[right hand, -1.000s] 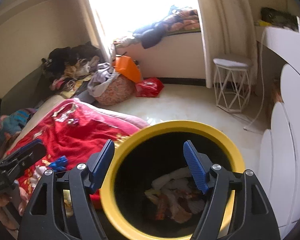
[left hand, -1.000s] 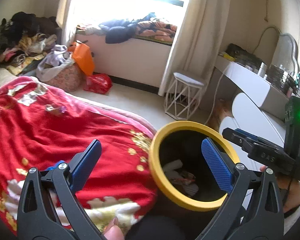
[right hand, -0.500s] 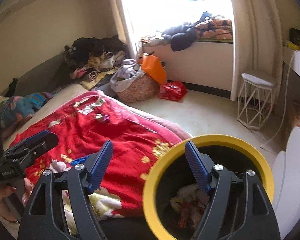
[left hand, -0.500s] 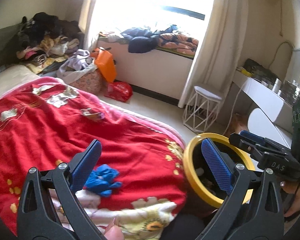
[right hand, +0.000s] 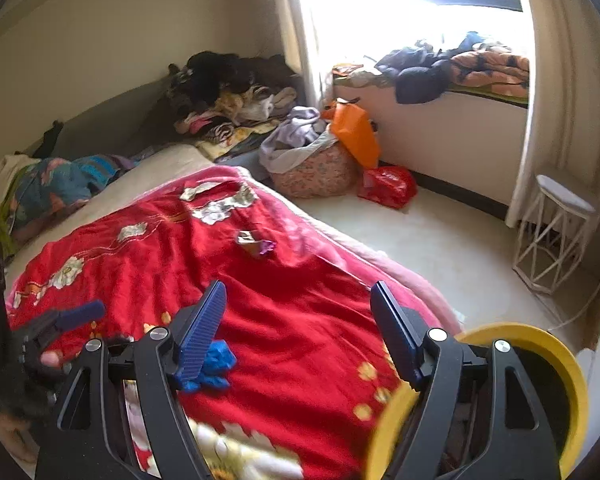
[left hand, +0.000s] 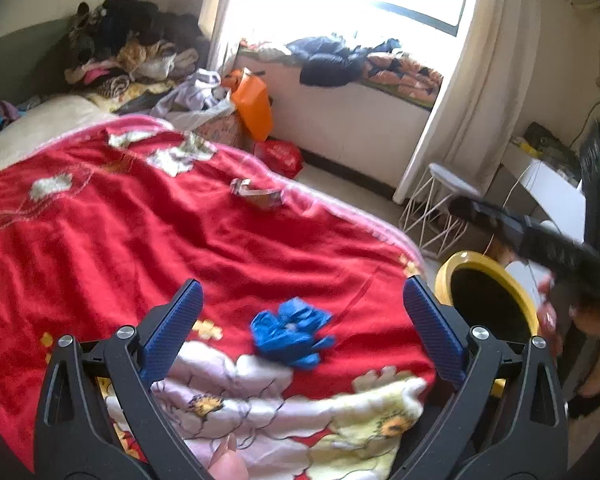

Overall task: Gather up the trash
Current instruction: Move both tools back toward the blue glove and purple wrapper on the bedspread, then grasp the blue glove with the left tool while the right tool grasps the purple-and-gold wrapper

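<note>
Blanket [left hand: 180, 240]: red, covers the bed.
Bin [left hand: 448, 276]: yellow rim, right of the bed.
Left gripper [left hand: 300, 312]: wide, empty, over the near blanket.
Right gripper [right hand: 300, 312]: wide, empty.
Blue trash [left hand: 290, 330]: near blanket, between left jaws, untouched.
Wrapper [left hand: 256, 194]: far blanket.

Two grippers [left hand: 298, 312] [right hand: 296, 312], one yellow-rimmed bin [left hand: 446, 276], one blue glove [left hand: 290, 332], one wrapper [left hand: 256, 194], one stool [right hand: 556, 232].

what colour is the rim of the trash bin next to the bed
Yellow: the trash bin has a yellow rim around a black inside, clearest in the right wrist view.
</note>
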A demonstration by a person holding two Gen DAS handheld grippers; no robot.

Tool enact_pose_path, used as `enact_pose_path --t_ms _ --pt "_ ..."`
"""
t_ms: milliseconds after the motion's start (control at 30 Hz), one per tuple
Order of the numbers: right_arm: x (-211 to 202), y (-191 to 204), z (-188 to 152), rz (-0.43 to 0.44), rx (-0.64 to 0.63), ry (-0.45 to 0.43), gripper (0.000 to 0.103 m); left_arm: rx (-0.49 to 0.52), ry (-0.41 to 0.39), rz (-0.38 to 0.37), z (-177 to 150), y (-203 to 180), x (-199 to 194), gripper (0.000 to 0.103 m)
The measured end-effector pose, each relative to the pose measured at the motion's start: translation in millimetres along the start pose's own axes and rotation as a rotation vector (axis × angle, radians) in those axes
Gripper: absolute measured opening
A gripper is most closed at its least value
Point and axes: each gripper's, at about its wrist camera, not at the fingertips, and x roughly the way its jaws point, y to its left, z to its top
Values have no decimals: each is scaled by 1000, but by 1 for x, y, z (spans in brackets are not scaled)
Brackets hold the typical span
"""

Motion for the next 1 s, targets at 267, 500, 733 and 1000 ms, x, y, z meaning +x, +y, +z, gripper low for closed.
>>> enact_pose_path --t_ms 267,500,733,1000 --pt "70 19 18 36 -25 64 72 -21 84 -31 -17 15 23 92" --pt "129 28 25 60 -23 139 62 -32 144 -61 -28 15 45 79" --pt "181 26 24 66 18 205 49 -56 186 -73 -35 17 64 66" --pt "220 12 21 110 145 260 30 -85 212 -78 -41 22 75 46"
